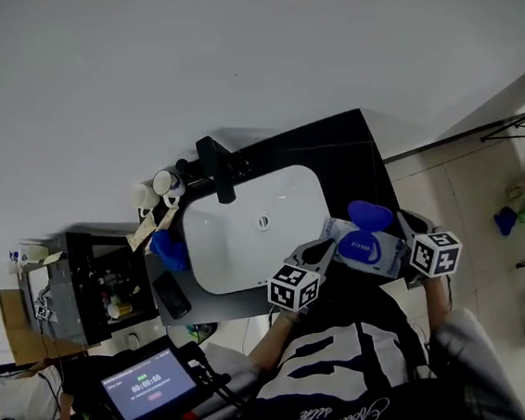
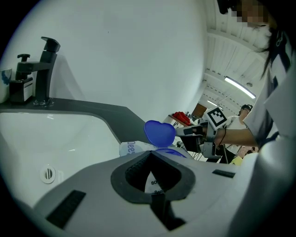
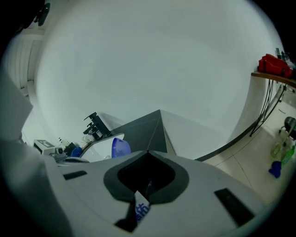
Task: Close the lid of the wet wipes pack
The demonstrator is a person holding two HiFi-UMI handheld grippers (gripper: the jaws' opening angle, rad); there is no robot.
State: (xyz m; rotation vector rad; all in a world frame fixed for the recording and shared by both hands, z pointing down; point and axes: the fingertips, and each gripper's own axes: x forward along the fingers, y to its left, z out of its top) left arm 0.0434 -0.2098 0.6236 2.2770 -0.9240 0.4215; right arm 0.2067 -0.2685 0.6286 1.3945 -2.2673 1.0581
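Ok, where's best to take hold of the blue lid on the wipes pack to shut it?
Probably the free rounded top edge of the lid, coming from its outer face. It stands upright, hinged at its base on the wet wipes pack, so pressing there should fold it onto the opening.

I face a white sink (image 1: 239, 249) set in a black counter (image 1: 349, 149). A black tap (image 1: 219, 170) stands at the sink's far rim, with a plain white wall (image 1: 228, 59) behind. Pale tiled floor (image 1: 458, 202) lies right of the sink, and a dark shelf unit (image 1: 93, 287) stands to its left.
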